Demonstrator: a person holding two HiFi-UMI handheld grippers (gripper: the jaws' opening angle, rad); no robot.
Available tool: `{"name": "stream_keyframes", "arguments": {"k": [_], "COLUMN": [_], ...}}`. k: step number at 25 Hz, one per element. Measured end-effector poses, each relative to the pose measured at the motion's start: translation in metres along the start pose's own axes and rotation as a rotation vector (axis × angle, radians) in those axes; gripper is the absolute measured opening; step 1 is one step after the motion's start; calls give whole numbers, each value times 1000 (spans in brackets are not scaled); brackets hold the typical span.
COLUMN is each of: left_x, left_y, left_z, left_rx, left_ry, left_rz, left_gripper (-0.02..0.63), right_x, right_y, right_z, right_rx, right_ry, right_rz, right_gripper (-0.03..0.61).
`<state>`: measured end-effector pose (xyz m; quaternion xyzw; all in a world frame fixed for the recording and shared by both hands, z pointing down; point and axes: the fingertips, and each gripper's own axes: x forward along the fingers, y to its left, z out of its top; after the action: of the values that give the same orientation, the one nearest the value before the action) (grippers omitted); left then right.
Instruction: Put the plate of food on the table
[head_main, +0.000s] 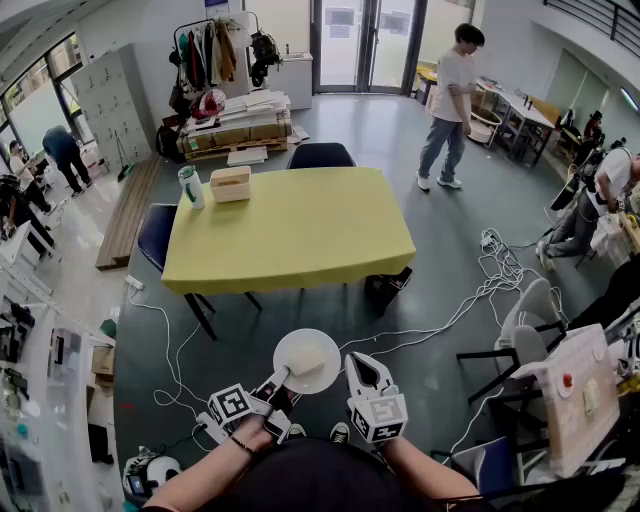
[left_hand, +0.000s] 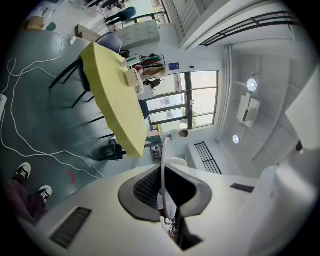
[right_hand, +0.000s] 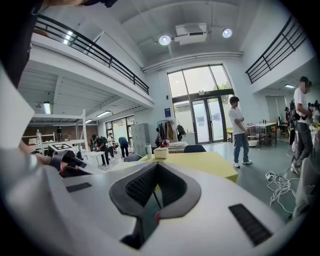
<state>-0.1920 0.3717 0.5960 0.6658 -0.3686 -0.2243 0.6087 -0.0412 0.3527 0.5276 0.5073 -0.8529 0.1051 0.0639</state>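
A white plate (head_main: 307, 361) with a pale heap of food is held low in front of me, over the grey floor and short of the yellow table (head_main: 290, 230). My left gripper (head_main: 278, 381) is shut on the plate's near-left rim. In the left gripper view the plate's rim (left_hand: 163, 165) stands edge-on between the jaws of that gripper (left_hand: 162, 187), with the table (left_hand: 112, 95) beyond. My right gripper (head_main: 362, 368) hovers just right of the plate, apart from it. In the right gripper view the jaws of that gripper (right_hand: 157, 192) meet with nothing in them, and the table (right_hand: 200, 162) lies ahead.
A wooden box (head_main: 231, 184) and a bottle (head_main: 190, 187) stand at the table's far left corner. Dark chairs sit at the far side (head_main: 320, 155) and the left side (head_main: 157, 235). White cables (head_main: 480, 290) trail on the floor to the right. A person (head_main: 450, 100) stands beyond the table.
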Motion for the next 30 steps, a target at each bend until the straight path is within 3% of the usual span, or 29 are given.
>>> {"name": "stream_keyframes", "arguments": {"k": [12,20,30], "left_x": [-6,-6,-8], "left_y": [12,16,35], "left_z": [14,28,46], "left_rx": [-20,-44,-36], "left_ry": [2,13,63], "left_rz": [9,-31,1], "left_gripper": [21,21,21], "right_x": [9,13,19], "right_y": [17,14,23], "right_z": [-1,-6,-18], "right_rx": [-5,15,29], "right_ry": [-11,11,26], "right_rz": [6,-66,-148], "right_gripper": [12,12,12]}}
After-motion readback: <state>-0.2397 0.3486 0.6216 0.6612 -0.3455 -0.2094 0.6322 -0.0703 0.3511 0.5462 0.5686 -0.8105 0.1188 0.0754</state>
